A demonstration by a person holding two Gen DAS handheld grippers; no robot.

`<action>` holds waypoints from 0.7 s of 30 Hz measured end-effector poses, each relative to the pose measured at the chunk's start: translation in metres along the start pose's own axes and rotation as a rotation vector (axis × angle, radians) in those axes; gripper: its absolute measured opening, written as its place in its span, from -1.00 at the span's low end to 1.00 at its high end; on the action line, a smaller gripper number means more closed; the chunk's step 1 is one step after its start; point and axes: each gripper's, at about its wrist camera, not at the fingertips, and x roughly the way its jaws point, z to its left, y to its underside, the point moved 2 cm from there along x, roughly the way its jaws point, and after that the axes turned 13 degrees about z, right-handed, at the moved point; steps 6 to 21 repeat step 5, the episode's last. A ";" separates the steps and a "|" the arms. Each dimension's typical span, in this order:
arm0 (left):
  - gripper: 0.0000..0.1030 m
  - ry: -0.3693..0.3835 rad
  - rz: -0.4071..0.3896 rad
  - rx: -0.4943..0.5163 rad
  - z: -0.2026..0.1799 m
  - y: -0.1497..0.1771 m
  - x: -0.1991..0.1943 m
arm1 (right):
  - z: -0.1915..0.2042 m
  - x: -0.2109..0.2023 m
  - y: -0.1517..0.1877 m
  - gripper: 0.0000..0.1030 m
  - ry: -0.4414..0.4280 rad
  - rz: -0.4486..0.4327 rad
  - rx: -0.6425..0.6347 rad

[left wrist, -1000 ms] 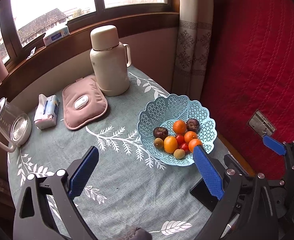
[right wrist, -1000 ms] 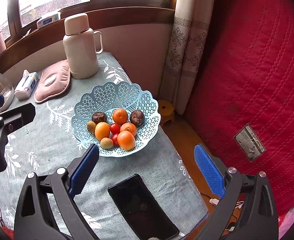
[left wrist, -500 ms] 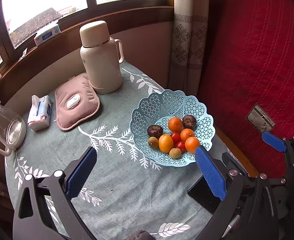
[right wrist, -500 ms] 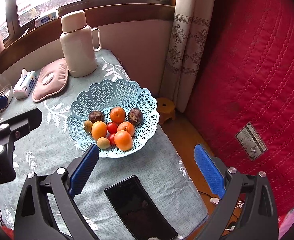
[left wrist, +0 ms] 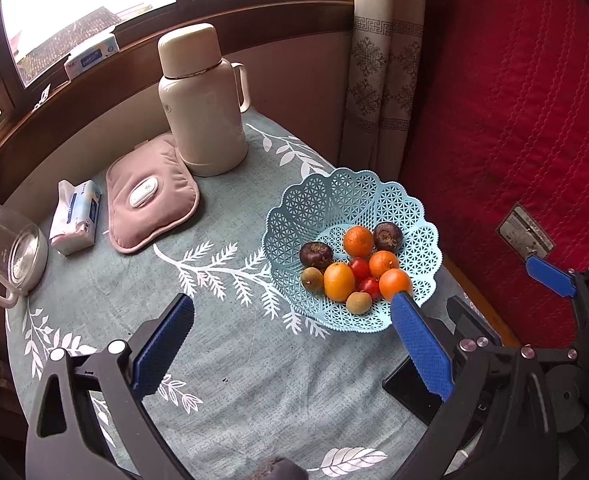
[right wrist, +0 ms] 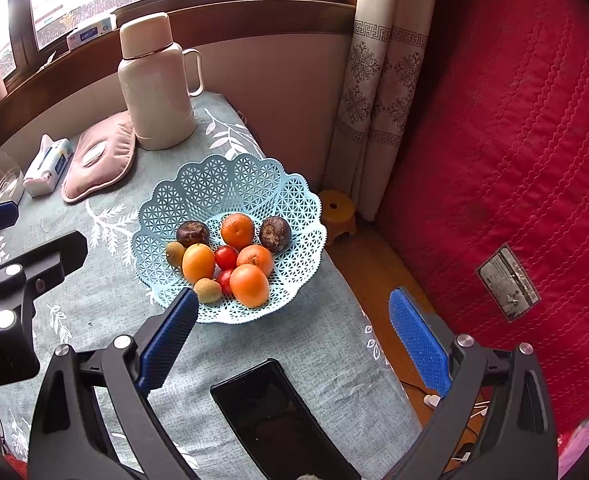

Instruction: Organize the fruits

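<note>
Nine small fruits (right wrist: 230, 260) sit piled in the blue basket (right wrist: 214, 184) just ahead of the wide-open, empty right claw (right wrist: 290, 340), firm but bruisable, so pinch the nearest orange (right wrist: 249, 285) gently across its middle.

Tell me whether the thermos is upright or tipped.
Upright. The thermos stands on its base on the table, cap on top, handle at its side.
</note>
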 end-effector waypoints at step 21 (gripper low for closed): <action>0.90 -0.047 0.050 -0.073 0.027 0.009 0.021 | 0.016 0.012 0.000 0.89 -0.018 0.028 -0.030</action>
